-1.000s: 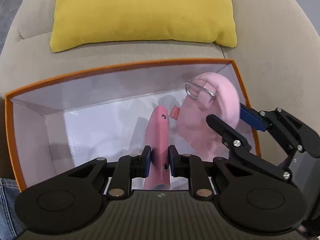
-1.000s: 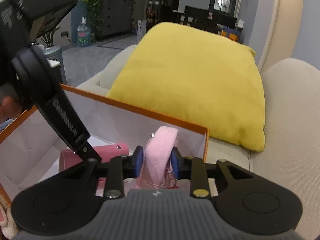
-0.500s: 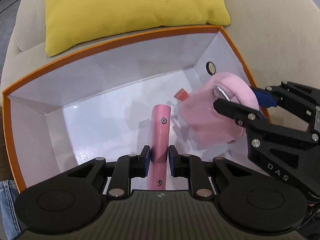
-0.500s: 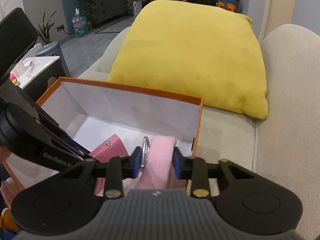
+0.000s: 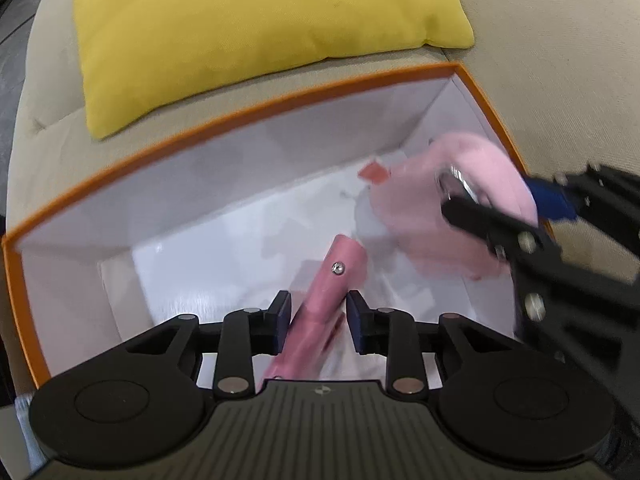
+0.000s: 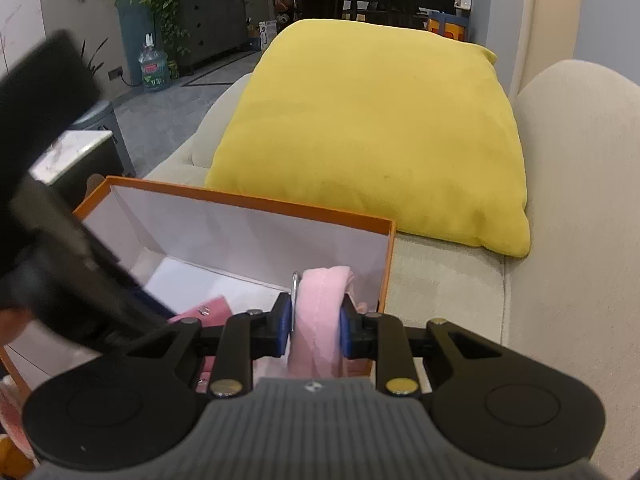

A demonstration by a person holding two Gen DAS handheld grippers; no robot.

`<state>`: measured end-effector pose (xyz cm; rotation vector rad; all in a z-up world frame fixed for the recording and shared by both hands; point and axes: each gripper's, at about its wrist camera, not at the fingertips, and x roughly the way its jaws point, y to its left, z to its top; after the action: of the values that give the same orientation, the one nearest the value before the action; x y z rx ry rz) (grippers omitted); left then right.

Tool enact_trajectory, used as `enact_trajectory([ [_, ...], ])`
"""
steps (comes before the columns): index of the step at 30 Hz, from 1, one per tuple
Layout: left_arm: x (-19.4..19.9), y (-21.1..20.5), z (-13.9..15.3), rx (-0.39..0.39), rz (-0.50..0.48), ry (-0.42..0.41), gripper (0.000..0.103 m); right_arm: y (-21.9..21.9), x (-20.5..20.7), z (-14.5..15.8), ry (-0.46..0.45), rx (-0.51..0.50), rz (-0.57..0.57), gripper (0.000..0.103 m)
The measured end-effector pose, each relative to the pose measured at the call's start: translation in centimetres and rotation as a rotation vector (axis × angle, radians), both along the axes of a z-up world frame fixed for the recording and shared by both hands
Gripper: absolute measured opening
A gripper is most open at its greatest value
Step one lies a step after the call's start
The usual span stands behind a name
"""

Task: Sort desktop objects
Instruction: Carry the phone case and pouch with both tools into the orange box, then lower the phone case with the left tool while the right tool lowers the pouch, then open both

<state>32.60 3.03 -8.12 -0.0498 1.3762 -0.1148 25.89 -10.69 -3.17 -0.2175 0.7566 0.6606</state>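
Beige sofa cushions (image 5: 560,40) carried an orange-rimmed box (image 5: 280,102) with white walls, set in front of a yellow pillow (image 5: 248,24) that leaned at the sofa's back. Inside the box, the left gripper (image 5: 318,316) pointed steeply down at a pink case (image 5: 332,280). A second earlier its jaws had been clamped flat on that case; now they were opening, with a visible gap on each side, and the case leaned loose between them, its lower end apparently near the box floor. That release suggested the case had been delivered and this item was sorted. The right gripper (image 6: 314,324) hung over the box's right-hand wall, its jaws closing a little further on a soft pink plush piece (image 6: 320,312) with a metal clip, which remained squeezed between the blue pads. Judging from this, the plush piece was the next thing to go down into the box.
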Motion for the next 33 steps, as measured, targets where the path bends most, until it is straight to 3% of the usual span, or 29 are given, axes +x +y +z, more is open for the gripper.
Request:
enact_trajectory([
  [10, 2.3, -1.5, -0.6, -0.004, -0.141, 0.006, 0.036, -0.6, 0.7, -0.3, 0.068, 0.038, 0.014, 0.024],
  [17, 0.7, -1.6, 0.2, -0.065, -0.212, -0.025, 0.036, -1.8, 1.5, -0.3, 0.173, 0.125, -0.008, 0.023],
  [29, -0.1, -7.6, 0.2, 0.145, -0.429, -0.103, 0.037, -2.7, 1.9, 0.1, 0.249, 0.189, -0.038, 0.023],
  [33, 0.1, -8.6, -0.6, 0.198, -0.452, -0.106, 0.037, -3.0, 2.0, 0.0, 0.259, 0.201, -0.032, 0.023],
])
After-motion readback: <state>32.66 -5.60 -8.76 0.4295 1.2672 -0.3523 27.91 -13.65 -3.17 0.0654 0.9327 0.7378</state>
